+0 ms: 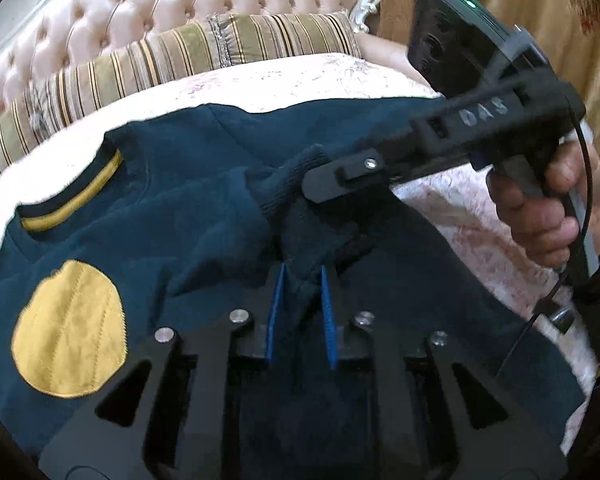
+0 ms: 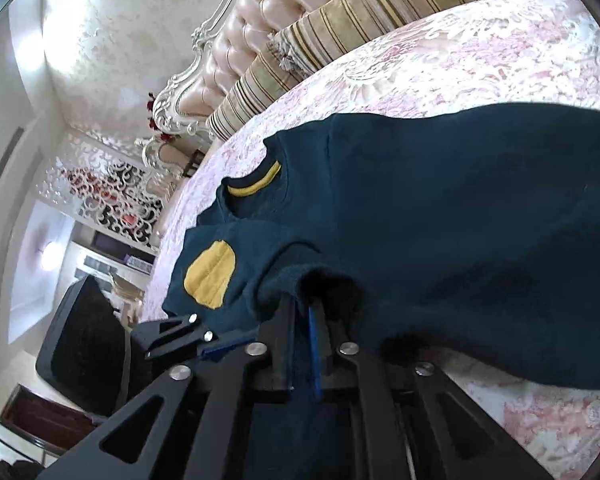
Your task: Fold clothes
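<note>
Lying flat on the pink bed cover (image 2: 440,60) is a dark blue sweater (image 1: 172,216) with a yellow patch (image 1: 70,330) and a yellow stripe at the neck (image 1: 74,194). One sleeve is pulled across the front, and both tools pinch its thick cuff (image 1: 296,216). The left gripper (image 1: 302,280) has its blue pads close together with a fold of cuff between them. The right gripper (image 2: 306,304) is nearly closed on the cuff too, and a hand (image 1: 548,208) squeezes its handle at the right side. The sweater's far edge sits near the striped pillows (image 1: 180,60), with a strip of bare cover between them. More bare cover shows along the right edge and past the neck on the left, so there is open room on those sides.
</note>
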A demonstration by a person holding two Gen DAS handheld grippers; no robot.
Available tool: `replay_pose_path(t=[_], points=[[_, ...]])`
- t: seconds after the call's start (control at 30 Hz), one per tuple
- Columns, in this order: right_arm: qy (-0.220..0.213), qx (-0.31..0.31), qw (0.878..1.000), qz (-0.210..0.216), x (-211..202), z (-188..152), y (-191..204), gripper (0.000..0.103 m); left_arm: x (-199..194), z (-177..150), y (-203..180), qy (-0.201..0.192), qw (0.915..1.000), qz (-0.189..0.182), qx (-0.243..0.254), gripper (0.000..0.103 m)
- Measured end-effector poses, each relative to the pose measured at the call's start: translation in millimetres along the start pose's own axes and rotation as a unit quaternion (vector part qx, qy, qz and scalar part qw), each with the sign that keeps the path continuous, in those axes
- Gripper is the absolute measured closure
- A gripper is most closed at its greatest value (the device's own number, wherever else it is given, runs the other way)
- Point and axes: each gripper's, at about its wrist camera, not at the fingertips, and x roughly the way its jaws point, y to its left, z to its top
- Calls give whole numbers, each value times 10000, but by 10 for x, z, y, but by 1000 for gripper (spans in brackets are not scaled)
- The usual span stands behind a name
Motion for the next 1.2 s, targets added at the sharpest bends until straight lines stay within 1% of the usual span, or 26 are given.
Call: replay_pose_path(t=[0.03,0.07,0.1,0.13,0.23,0.3,0.37,0.43,0.47,0.5,0.6,0.7,0.73,0.8,0.83,0.9,0.93,0.97,1.1,1.17,1.2], points=[[-16,-14,10000,27,-18,0,12,72,2,2,-8,-2,10000,-28,-13,78],[-32,-27,10000,55,-35,1,25,58,6,6,-21,-1,10000,-48,-15,73],[-48,-41,9999,82,-53,1,37,51,11,10,-35,0,10000,-67,-16,72],[-77,-44,9999,83,-48,8,50,50,15,14,-48,1,10000,-86,-18,72],[-85,-53,9999,-44,36,37,71,49,36,34,-25,13,9999,-142,-76,72],[-58,-58,10000,-56,89,52,82,50,40,34,-9,-1,9997,-186,-131,72],[-175,-40,9998,-37,96,73,81,50,45,35,-1,-5,9997,-207,-155,72],[-223,-128,9992,-292,116,73,97,70,50,38,-4,6,9997,-199,-146,72],[-245,-175,9986,-426,127,72,105,96,52,40,-6,12,9997,-194,-141,72],[-266,-222,9978,-561,137,71,113,99,57,42,-3,11,9997,-199,-145,72],[-332,-361,9941,-963,169,69,138,101,58,40,18,6,9995,-245,-182,72],[-324,-1055,9801,-1651,206,31,295,101,45,34,55,-27,9990,-354,-287,72],[-310,-1127,9785,-1696,212,30,298,101,33,32,65,-38,9987,-387,-323,72],[-281,-1234,9764,-1751,222,32,294,101,-92,41,80,-229,9975,-524,-413,71],[-293,-1166,9782,-1691,221,38,272,101,-158,45,87,-331,9966,-595,-459,71],[-320,-893,9856,-1401,187,69,174,101,-219,74,17,-406,9971,-561,-328,71],[-325,-770,9886,-1251,170,84,131,101,-194,91,-44,-363,9977,-542,-194,71],[-324,-796,9883,-1259,172,79,143,101,-160,109,-110,-306,9981,-525,-50,71],[-309,-942,9858,-1356,187,59,208,101,46,195,-344,-159,9984,-20,537,71],[-295,-878,9876,-1265,200,77,182,101,141,229,-420,-96,9963,239,822,71],[-290,-833,9888,-1204,192,84,160,101,200,216,-456,11,9944,365,994,72]])
